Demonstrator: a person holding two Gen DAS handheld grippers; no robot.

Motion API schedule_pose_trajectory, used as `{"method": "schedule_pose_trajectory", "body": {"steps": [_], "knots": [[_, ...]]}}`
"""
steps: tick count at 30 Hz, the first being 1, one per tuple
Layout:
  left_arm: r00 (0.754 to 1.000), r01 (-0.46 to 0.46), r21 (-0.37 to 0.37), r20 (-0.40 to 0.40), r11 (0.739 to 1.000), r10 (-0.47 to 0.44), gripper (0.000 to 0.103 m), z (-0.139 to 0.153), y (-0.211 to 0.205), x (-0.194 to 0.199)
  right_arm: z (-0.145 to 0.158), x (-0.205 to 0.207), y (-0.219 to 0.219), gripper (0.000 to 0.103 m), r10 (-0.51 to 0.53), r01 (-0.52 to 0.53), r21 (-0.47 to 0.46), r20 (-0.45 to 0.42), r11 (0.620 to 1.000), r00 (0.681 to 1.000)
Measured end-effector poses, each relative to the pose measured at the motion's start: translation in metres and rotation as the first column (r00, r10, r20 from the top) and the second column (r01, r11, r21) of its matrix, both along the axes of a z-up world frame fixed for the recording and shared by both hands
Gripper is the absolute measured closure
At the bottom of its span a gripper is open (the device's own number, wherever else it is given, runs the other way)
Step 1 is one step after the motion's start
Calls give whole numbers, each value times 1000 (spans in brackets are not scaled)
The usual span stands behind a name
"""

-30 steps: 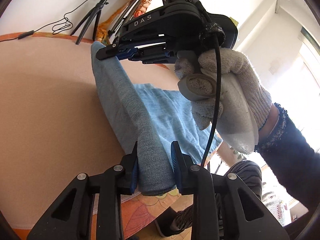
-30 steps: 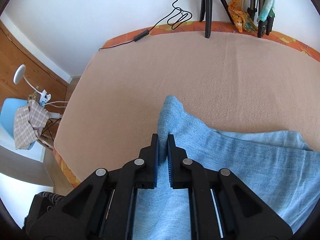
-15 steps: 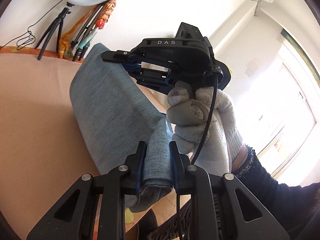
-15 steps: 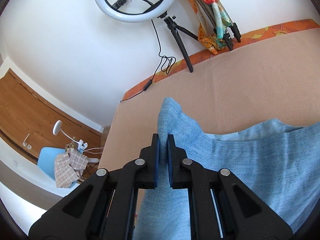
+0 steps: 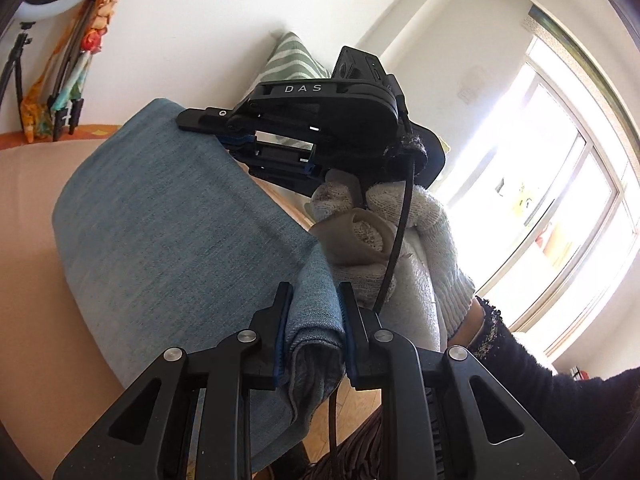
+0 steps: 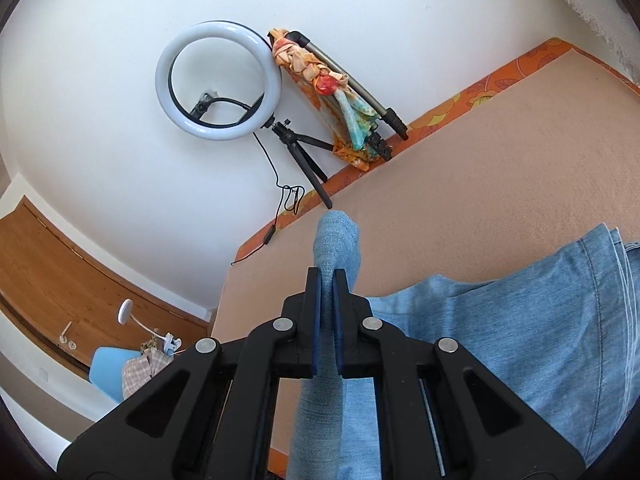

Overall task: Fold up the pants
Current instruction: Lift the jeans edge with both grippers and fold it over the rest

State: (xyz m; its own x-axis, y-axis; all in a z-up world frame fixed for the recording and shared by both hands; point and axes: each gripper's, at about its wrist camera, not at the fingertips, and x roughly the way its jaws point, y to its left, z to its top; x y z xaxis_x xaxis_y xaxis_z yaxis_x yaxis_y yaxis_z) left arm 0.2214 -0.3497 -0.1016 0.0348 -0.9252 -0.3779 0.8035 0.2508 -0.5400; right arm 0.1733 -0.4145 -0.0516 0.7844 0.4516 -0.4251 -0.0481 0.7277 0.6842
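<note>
The pants are light blue denim, lifted off the tan bed cover. My left gripper is shut on a bunched fold of the pants at the near edge. My right gripper is shut on another fold of the pants; it also shows in the left wrist view, held by a white-gloved hand at the far end of the raised cloth. The rest of the pants trails down to the right over the bed cover.
A ring light on a tripod and a folded tripod with a colourful cloth stand against the wall behind the bed. An orange patterned bed edge runs along the back. A blue chair stands lower left. A striped pillow leans by the wall.
Both grippers have risen and tilted upward with the pants, lifting more cloth off the bed. The right gripper now points more at the wall.
</note>
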Motion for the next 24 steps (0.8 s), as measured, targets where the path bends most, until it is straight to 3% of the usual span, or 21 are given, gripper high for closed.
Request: {"method": "schedule_pose_trajectory", "body": {"steps": [11,24], "knots": [[992,126,13,-4,992,-126,87,4,-54,7,-12,-42,-75,97,-125,124,33,17,992,992],[982,168,26,-95,985,-165,87,0,-37,10,-56,-46,-144,97,-188,193,72,-70,979,980]]}}
